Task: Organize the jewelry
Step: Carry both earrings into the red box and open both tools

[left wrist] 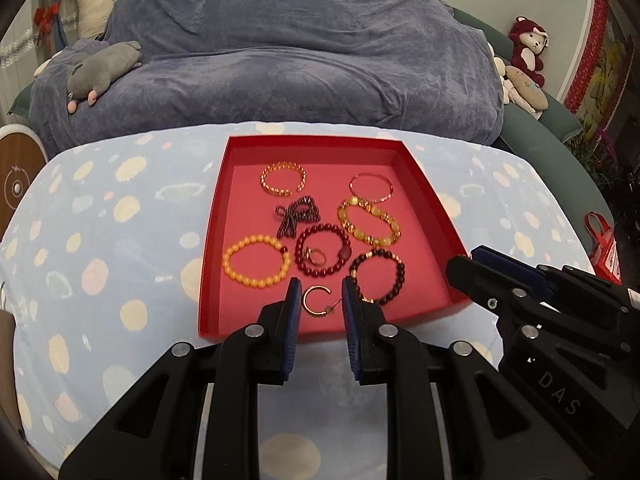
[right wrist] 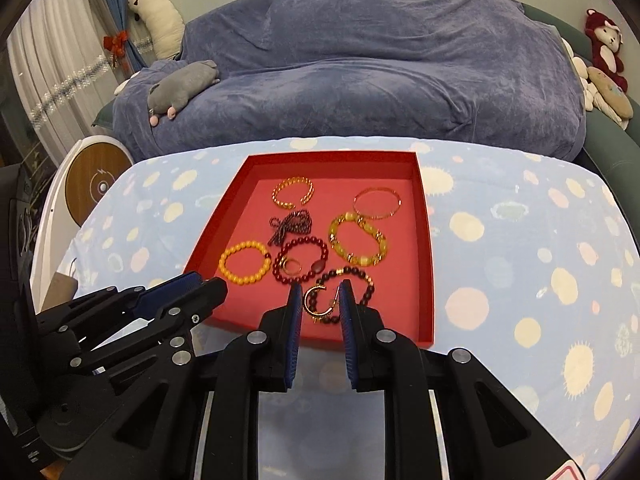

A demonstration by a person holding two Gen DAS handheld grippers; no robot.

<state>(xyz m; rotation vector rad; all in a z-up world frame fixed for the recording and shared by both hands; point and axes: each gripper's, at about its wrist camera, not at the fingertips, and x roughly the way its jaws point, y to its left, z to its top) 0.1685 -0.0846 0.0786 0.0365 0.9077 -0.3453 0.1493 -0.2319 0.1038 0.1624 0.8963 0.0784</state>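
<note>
- Hovering over the near edge of the red tray (left wrist: 436,216), the left gripper (left wrist: 318,286) had its blue-padded jaws set a narrow gap apart, with nothing pinched between them.
- Just to its right, the right gripper (left wrist: 470,258) hung over the tray's near right corner. In its own view its jaws likewise stood slightly parted and empty.
- The tray sat mid-table on a pale blue spotted cloth (left wrist: 120,240), and all the jewelry lay inside it.
- A gold hoop earring (left wrist: 308,300) lay nearest, seen through the gap of both grippers.
- To the right of the hoop sat a dark bead bracelet (left wrist: 400,276). In the right wrist view the two overlapped.
- At the near left lay a yellow bead bracelet (left wrist: 230,264).
- A dark red bead bracelet (left wrist: 300,256) lay just to the right of it, with a small ring (left wrist: 318,257) inside its loop.
- Farther back, a dark beaded bow (left wrist: 294,216) lay left of centre and a chunky yellow-green bracelet (left wrist: 348,216) to its right.
- Along the far side were a gold open cuff (left wrist: 266,184) on the left and a thin rose-gold bangle (left wrist: 390,188) on the right.
- Beyond the table stood a sofa under a blue-grey cover (left wrist: 320,60), with a grey plush toy (left wrist: 104,70) at its left end.
</note>
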